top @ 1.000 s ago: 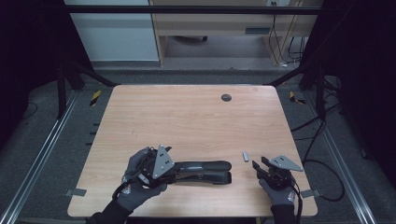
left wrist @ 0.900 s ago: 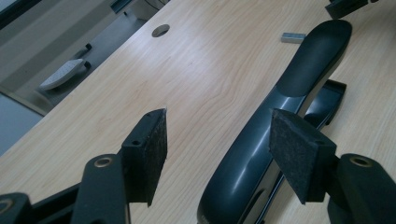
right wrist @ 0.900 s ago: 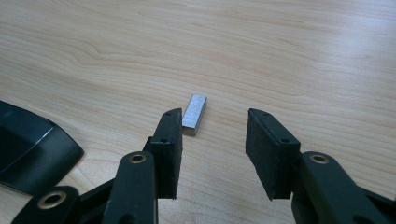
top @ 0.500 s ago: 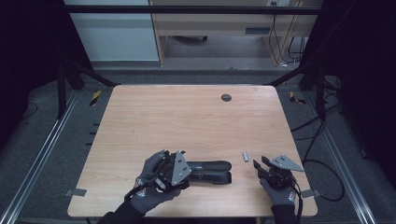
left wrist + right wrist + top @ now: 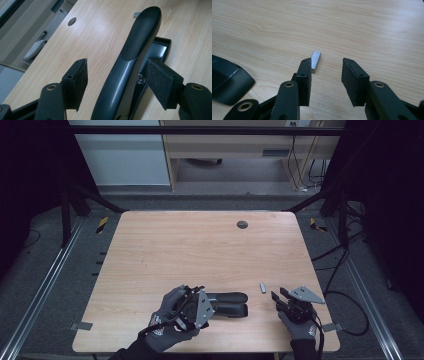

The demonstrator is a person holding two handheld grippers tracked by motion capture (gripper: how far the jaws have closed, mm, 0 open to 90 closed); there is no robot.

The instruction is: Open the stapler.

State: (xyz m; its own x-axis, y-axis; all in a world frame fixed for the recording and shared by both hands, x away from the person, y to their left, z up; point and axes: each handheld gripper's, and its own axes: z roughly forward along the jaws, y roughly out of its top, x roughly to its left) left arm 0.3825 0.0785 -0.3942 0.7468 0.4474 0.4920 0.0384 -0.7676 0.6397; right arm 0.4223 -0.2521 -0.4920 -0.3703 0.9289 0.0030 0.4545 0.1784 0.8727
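A black stapler (image 5: 227, 303) lies flat near the front edge of a pale wooden table (image 5: 200, 245), its long handle running toward the person's right. The left gripper (image 5: 196, 306), held in a gloved hand (image 5: 170, 317), sits over the stapler's near end; in the left gripper view the stapler (image 5: 130, 62) runs up between the two black jaws, which have just been opening and stand released — the pad on one side hangs clear of the handle with bare wood showing in the gap, while the other pad sits just beside the stapler's base, and whether it touches cannot be told. Well to the right, the other gloved hand (image 5: 299, 324) holds the right gripper (image 5: 279, 296) low over the table, its jaws parted and gripping nothing, having just closed a little. A small strip of staples (image 5: 315, 60) lies on the wood just beyond one jaw tip — beside it, not between the pads. From above, the strip (image 5: 262, 287) rests between the stapler's far end and the right gripper. A dark round hole (image 5: 242, 224) marks the table's far side.
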